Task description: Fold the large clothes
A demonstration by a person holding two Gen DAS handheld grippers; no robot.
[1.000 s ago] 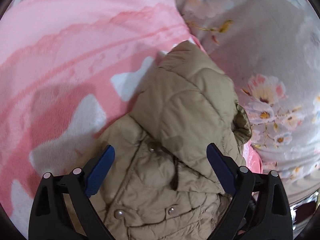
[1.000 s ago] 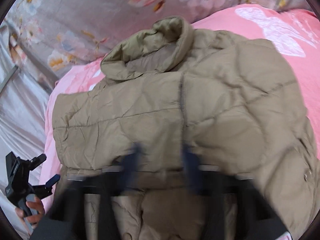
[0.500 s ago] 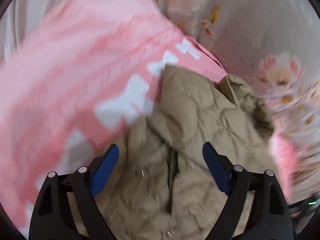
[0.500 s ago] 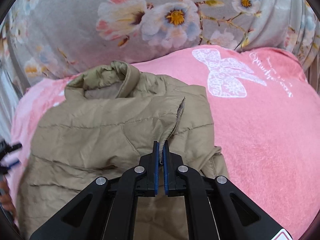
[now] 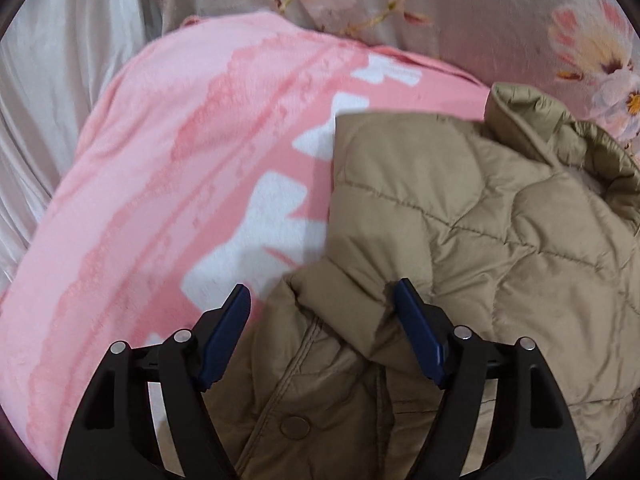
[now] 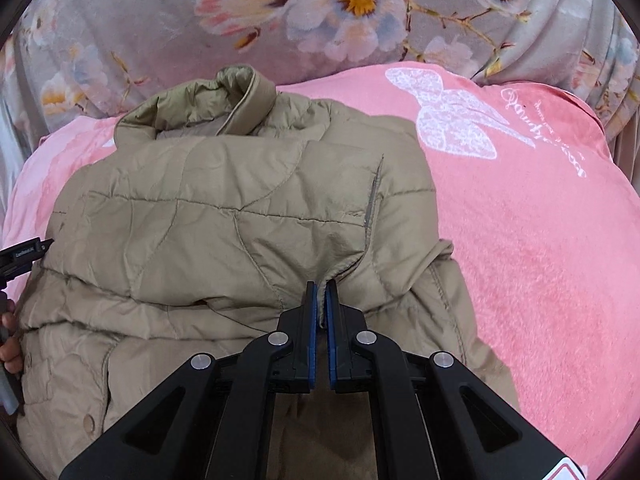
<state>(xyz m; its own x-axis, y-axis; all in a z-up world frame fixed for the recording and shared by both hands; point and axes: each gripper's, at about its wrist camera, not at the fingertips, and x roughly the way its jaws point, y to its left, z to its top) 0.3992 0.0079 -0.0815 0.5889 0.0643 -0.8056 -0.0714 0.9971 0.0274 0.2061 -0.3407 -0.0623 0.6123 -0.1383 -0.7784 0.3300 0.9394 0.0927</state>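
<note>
A tan quilted jacket [image 6: 224,216] lies on the pink blanket [image 6: 540,240], collar toward the far side, with one part folded over the body. My right gripper [image 6: 320,290] is shut on the folded edge of the jacket near its middle. In the left wrist view the jacket [image 5: 480,220] fills the right half. My left gripper [image 5: 322,300] is open, its fingers either side of a bunched fold at the jacket's left edge, not clamping it. The left gripper's tip also shows at the far left of the right wrist view [image 6: 24,254].
The pink blanket [image 5: 160,200] with white bow prints covers the bed. A grey floral fabric [image 6: 320,12] rises behind it. Pale satin cloth [image 5: 60,80] hangs at the far left. The person's fingers [image 6: 8,344] show at the left edge.
My right gripper shut on the jacket's folded edge and stays there. My left gripper moved along the jacket's left edge and its fingers have come closer together around a fold.
</note>
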